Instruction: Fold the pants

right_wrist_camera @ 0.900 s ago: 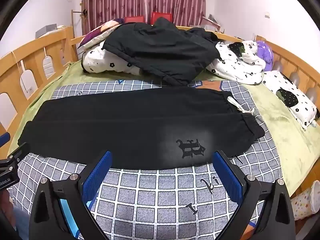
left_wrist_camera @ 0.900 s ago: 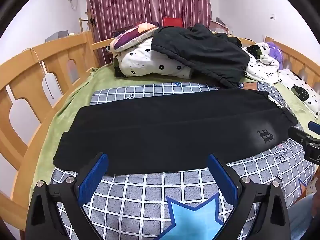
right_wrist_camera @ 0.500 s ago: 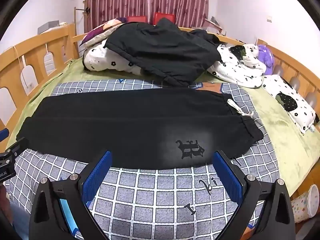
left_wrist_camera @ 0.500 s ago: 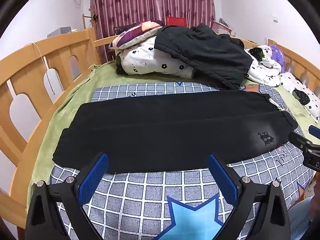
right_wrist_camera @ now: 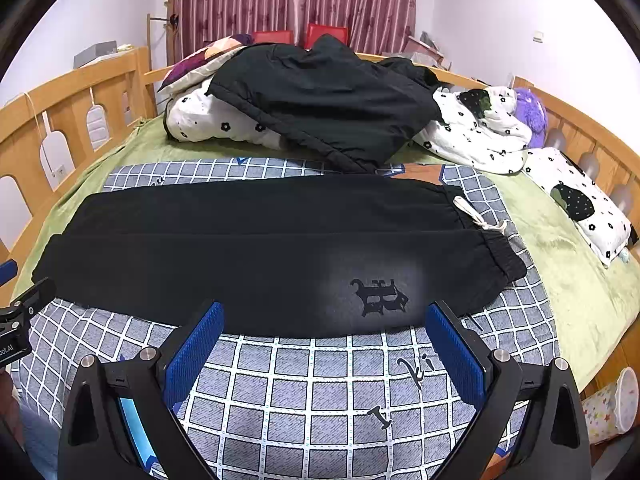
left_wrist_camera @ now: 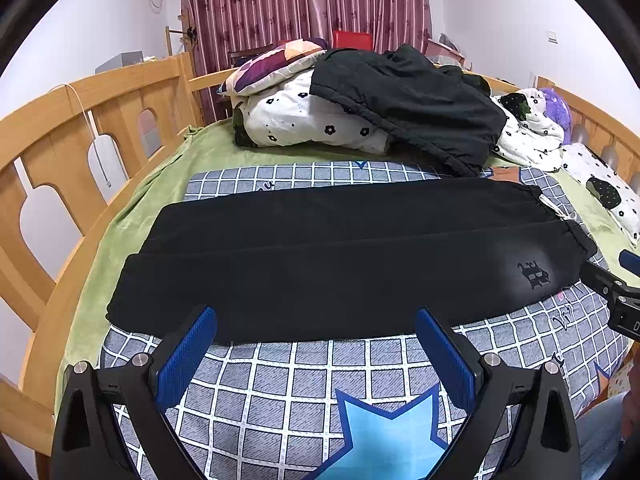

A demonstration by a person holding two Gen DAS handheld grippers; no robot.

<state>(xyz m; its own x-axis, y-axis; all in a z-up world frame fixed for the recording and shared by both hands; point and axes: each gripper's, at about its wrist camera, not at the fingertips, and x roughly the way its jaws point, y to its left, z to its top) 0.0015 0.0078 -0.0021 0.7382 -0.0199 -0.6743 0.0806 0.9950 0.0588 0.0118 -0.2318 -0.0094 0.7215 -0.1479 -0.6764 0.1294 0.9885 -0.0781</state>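
A pair of black sweatpants (left_wrist_camera: 344,264) lies flat across the grey checked blanket (left_wrist_camera: 280,380) on the bed, already folded lengthwise so one leg lies on the other, with the long fold line running side to side. Its elastic waistband (right_wrist_camera: 496,256) points toward the right edge of the bed, where a white drawstring (right_wrist_camera: 478,216) trails onto the blanket, and the leg cuffs (left_wrist_camera: 124,292) reach toward the left edge near the wooden bed rail (left_wrist_camera: 80,128). A dark gothic-letter print (right_wrist_camera: 378,296) sits on the upper leg close to the near edge of the sweatpants. The left gripper (left_wrist_camera: 316,344) hangs over the blanket just short of the sweatpants' near edge, its blue pads (left_wrist_camera: 188,360) spread wide with nothing between them. The right gripper (right_wrist_camera: 326,344) hangs likewise near the print, jaws wide apart and empty, touching no cloth. Toward the head of the bed a black jacket (right_wrist_camera: 320,96) is draped over a white flowered quilt (right_wrist_camera: 216,124), well apart from the sweatpants. A green sheet (right_wrist_camera: 560,248) shows around the blanket.
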